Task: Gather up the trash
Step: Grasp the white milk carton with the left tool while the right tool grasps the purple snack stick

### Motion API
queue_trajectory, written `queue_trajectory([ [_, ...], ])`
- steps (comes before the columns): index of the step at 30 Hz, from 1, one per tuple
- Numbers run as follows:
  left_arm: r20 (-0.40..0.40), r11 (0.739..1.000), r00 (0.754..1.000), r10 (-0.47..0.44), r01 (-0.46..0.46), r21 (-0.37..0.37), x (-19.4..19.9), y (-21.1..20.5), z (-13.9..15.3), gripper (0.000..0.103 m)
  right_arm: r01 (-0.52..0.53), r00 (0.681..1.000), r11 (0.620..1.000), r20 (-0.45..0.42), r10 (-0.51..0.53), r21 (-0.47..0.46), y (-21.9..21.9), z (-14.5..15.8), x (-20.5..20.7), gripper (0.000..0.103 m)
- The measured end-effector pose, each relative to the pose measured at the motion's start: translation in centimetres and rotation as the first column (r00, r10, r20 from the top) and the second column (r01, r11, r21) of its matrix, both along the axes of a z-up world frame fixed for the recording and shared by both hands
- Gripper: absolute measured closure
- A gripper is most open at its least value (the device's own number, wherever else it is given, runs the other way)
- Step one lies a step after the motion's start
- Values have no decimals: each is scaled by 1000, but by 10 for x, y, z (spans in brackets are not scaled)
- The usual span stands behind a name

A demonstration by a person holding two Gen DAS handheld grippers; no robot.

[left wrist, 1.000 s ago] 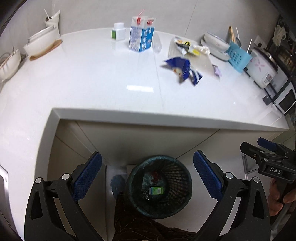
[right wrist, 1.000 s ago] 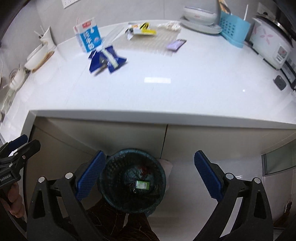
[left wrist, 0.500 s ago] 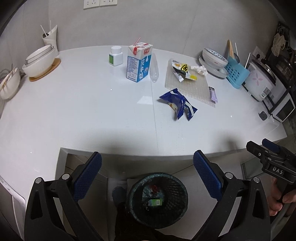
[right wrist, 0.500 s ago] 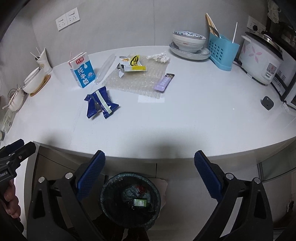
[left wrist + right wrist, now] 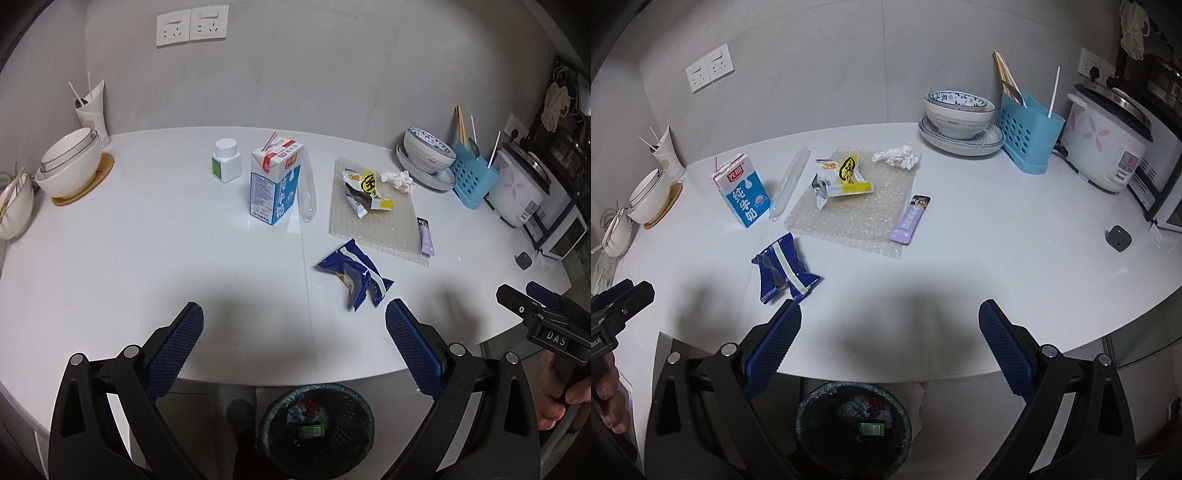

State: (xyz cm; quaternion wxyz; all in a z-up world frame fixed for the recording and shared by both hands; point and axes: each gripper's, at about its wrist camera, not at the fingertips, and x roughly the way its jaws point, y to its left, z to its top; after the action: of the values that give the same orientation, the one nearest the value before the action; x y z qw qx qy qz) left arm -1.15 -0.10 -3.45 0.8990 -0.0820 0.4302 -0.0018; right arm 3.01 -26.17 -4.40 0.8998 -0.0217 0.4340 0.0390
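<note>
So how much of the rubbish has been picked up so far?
Some is done: the dark mesh bin already holds a small green carton. Nothing is in hand; the left gripper and right gripper are open. The blue snack wrapper, yellow packet, crumpled tissue and purple sachet remain.

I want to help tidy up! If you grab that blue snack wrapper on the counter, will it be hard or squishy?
Probably squishy: the blue snack wrapper lies crumpled and creased, so it would likely fold between the pads. It looks thin and torn open, so probably very light. Its shiny film may be a bit slippery on the smooth white counter.
</note>
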Motion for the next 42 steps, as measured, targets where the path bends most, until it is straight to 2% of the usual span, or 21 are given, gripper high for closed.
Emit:
queue_trajectory([
  [11, -20, 1000, 1000, -5, 5, 6, 51, 15, -1, 6, 20, 1000, 1000, 4, -20, 2, 5, 8, 47, 10],
  [19, -37, 1000, 999, -5, 5, 2, 95, 26, -12, 6, 28, 999, 999, -18, -28, -15, 11, 3, 85, 10],
  [26, -49, 1000, 999, -6, 6, 0, 131, 36, -28, 6, 62, 996, 997, -66, -64, -38, 11, -12, 117, 10],
  [37, -77, 999, 997, -33, 36, 34, 188, 43, -60, 6, 145, 978, 988, -143, -150, -46, -9, -43, 167, 10],
  [42, -73, 998, 996, -51, 54, 34, 206, 42, -66, 7, 201, 957, 979, -206, -205, -39, -24, -57, 192, 21],
])
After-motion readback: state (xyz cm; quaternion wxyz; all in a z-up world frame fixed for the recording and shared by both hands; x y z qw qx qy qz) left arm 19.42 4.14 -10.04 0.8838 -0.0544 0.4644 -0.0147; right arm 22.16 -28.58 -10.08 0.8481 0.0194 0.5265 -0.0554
